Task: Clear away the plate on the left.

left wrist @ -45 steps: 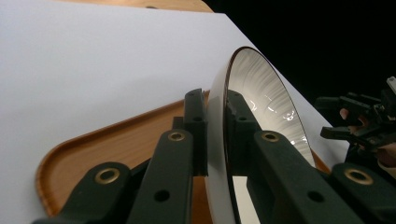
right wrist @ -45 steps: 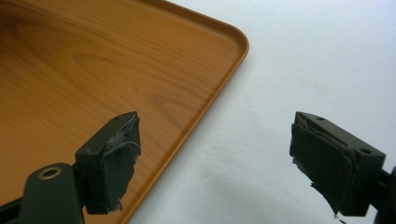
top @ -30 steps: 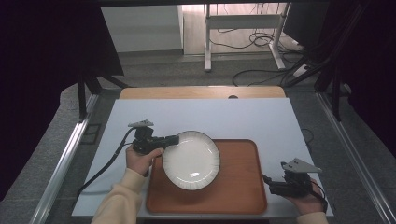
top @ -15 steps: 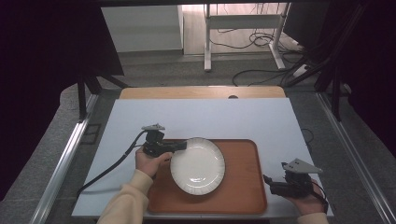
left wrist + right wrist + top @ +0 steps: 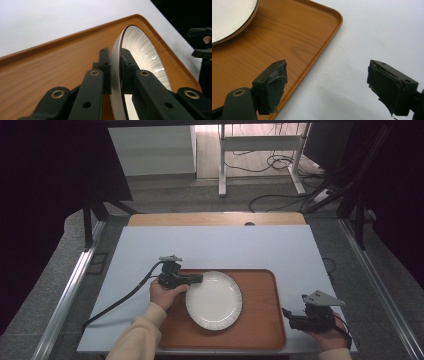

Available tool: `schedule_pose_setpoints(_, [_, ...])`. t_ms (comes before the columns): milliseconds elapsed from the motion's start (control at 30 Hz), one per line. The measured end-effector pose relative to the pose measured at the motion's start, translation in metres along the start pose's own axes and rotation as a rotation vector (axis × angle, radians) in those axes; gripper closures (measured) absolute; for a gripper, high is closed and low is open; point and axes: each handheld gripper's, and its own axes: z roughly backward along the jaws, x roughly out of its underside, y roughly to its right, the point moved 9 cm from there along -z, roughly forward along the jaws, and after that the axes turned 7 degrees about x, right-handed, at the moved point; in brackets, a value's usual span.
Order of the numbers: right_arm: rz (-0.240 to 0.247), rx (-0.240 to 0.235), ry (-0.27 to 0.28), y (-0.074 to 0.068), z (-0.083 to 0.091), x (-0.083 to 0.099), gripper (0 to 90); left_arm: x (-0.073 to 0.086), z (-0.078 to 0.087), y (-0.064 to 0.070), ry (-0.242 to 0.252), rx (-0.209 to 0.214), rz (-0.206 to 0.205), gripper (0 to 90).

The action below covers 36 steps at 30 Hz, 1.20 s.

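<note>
White plate (image 5: 214,300) has slid from nine o'clock toward the middle of the wooden tray (image 5: 260,320), so the placing looks nearly done. Left hand-held gripper (image 5: 115,72) clamps its rim. Right hand-held gripper (image 5: 327,87) waits agape at four o'clock over the surface (image 5: 374,30).

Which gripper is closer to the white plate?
Left. The left gripper is clamped on the white plate's rim over the wooden tray. The right gripper hovers open past the tray's right edge, apart from the plate.
</note>
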Motion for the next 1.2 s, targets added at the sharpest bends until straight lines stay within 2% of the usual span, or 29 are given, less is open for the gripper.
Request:
schedule_pose_setpoints(133, [0.004,0.003,-0.003,0.000,0.000,0.000,16.7,0.003,-0.005,-0.005,-0.021,-0.005,-0.001,83.4])
schedule_pose_setpoints(267, [0.001,0.008,-0.003,0.000,0.001,0.001,16.7,0.010,-0.010,-0.012,-0.052,-0.008,0.018,83.9])
schedule_pose_setpoints(367, [0.000,0.010,-0.002,0.001,0.001,0.001,16.7,0.011,-0.011,-0.014,-0.063,-0.016,0.007,83.3])
schedule_pose_setpoints(500, [0.002,0.009,-0.003,0.001,0.001,0.002,16.7,0.018,-0.014,-0.019,-0.107,-0.047,-0.005,80.5])
schedule_pose_setpoints(567, [0.002,0.008,-0.003,0.001,0.001,0.002,16.7,0.019,-0.015,-0.021,-0.117,-0.048,-0.005,78.9])
schedule_pose_setpoints(733, [0.006,0.005,-0.003,0.001,0.001,0.002,16.7,0.026,-0.017,-0.024,-0.172,-0.079,-0.039,75.8])
schedule_pose_setpoints(900, [0.010,0.002,-0.004,0.000,0.002,0.002,16.7,0.020,-0.013,-0.020,-0.137,-0.078,-0.057,67.4])
schedule_pose_setpoints(1100, [0.013,0.000,-0.005,-0.001,0.002,0.002,16.7,0.013,-0.006,-0.013,-0.101,-0.055,-0.085,43.7])
schedule_pose_setpoints(1200, [0.015,0.000,-0.005,-0.001,0.002,0.002,16.7,0.010,-0.002,-0.008,-0.077,-0.046,-0.096,35.5])
